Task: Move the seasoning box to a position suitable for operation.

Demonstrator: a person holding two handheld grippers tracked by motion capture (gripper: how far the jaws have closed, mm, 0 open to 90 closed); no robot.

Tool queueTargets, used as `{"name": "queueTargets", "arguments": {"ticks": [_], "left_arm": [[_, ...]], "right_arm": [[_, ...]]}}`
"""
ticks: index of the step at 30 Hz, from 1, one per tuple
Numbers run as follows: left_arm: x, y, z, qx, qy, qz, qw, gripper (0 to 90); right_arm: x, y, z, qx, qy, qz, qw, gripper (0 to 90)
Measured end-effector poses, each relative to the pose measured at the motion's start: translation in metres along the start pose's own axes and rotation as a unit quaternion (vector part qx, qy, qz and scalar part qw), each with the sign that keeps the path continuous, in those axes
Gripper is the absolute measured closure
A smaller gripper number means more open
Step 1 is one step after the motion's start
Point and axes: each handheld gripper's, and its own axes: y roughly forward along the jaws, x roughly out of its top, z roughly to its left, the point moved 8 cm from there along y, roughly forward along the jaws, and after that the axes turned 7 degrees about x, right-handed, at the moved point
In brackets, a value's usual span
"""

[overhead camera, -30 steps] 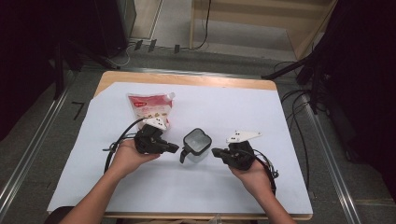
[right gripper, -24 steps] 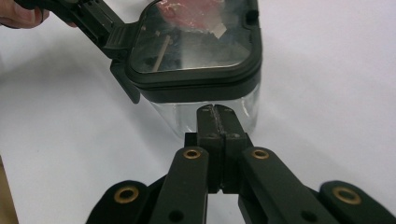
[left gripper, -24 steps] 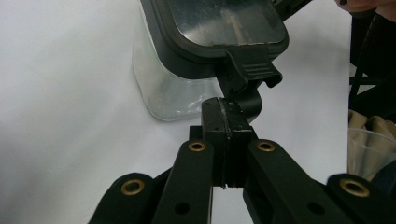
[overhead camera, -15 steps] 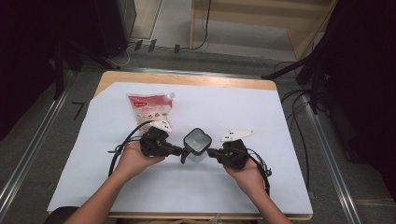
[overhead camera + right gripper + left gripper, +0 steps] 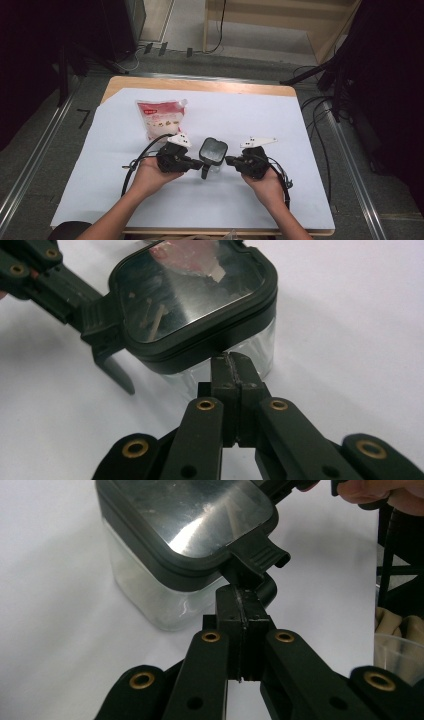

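Observation:
A small clear container [image 5: 213, 152] with a black lid stands in the middle of the white sheet. Its black latch tab [image 5: 260, 555] hangs off one side. My left gripper [image 5: 197, 164] is shut, with nothing between its jaws. In the left gripper view, the left gripper [image 5: 241, 597] has its tip right under the latch tab. My right gripper [image 5: 229, 160] is also shut and holds nothing. In the right gripper view, the right gripper [image 5: 231, 365] has its tip against the container's clear wall just below the lid rim [image 5: 220, 340], on the opposite side.
A red and white pouch [image 5: 161, 117] lies flat behind and to the left of the container. The white sheet [image 5: 310, 200] covers most of the wooden table [image 5: 200, 85]. Cables trail from both grippers near the hands.
My left hand has slid right, bringing its shut gripper up to the container's latch. The right gripper and the container have hardly moved.

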Motion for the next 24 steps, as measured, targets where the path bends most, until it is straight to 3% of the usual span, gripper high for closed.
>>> {"name": "queueTargets", "arguments": {"ticks": [8,12,24], "left_arm": [[0.004,0.008,-0.010,-0.008,-0.010,-0.008,0.9999,90.0],[0.007,0.013,-0.017,-0.023,-0.014,-0.012,0.9996,90.0],[0.015,0.025,-0.032,-0.042,0.004,-0.005,0.9991,90.0]], "right_arm": [[0.001,-0.001,-0.006,-0.008,0.002,-0.004,1.0000,90.0],[0.000,-0.003,-0.010,-0.012,0.007,-0.002,0.9999,90.0],[-0.007,-0.021,-0.005,-0.026,0.003,-0.006,0.9996,90.0]]}}
